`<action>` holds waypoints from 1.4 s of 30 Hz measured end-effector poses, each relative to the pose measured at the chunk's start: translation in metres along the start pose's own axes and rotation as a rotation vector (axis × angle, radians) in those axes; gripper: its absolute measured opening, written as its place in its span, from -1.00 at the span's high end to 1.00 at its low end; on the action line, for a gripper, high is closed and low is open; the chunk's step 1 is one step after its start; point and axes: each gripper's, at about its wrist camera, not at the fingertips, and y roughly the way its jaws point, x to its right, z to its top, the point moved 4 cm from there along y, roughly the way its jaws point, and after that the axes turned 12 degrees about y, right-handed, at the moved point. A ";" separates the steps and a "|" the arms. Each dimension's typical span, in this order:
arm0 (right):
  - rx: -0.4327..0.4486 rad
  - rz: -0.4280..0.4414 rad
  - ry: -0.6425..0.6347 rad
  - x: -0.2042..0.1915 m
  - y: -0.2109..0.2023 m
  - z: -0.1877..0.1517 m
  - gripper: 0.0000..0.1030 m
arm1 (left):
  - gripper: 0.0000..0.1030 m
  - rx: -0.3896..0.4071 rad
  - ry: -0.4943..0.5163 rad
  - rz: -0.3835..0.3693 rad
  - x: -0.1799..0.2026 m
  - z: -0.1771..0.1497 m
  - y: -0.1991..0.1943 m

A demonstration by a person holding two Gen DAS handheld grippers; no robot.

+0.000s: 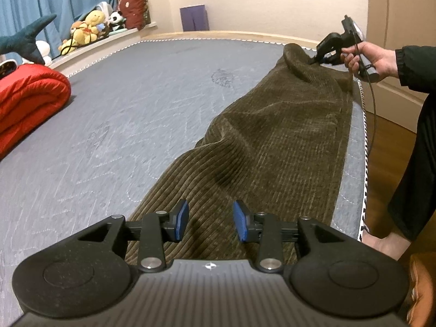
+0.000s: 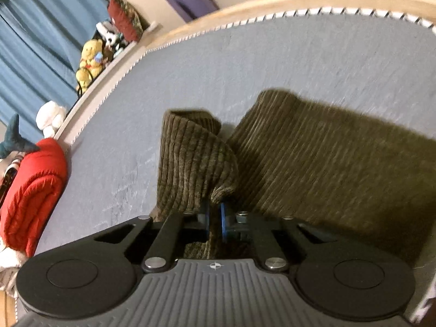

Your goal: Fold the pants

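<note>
Olive-brown corduroy pants [image 1: 272,141] lie lengthwise along the right side of the grey mattress [image 1: 122,109]. My left gripper [image 1: 211,219] is open just above the near end of the pants, its blue pads apart with only flat fabric below them. At the far end, a hand holds my right gripper [image 1: 313,61], which pinches a raised fold of the cloth. In the right wrist view the right gripper [image 2: 215,215] is shut on a bunched edge of the pants [image 2: 313,163]. Two cloth ends stick up ahead of it, and the grey mattress [image 2: 299,54] lies beyond.
A rolled red quilt [image 1: 27,100] lies at the mattress's left side. Stuffed toys [image 1: 90,27] and a shark plush [image 1: 24,38] line the ledge by the blue curtain. The mattress edge [image 1: 363,163] drops to wooden floor at right, where a person's foot [image 1: 381,241] stands.
</note>
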 end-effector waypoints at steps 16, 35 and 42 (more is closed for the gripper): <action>0.200 -0.397 0.136 0.075 -0.047 0.023 0.84 | 0.11 -0.017 0.033 -0.038 0.009 0.000 0.002; 0.031 -0.176 -0.099 -0.026 0.079 -0.013 0.14 | 0.09 -0.083 -0.063 0.049 -0.026 -0.033 -0.006; 0.079 -0.340 -0.234 -0.044 0.105 -0.023 0.46 | 0.09 -0.120 -0.088 0.079 -0.043 -0.056 -0.012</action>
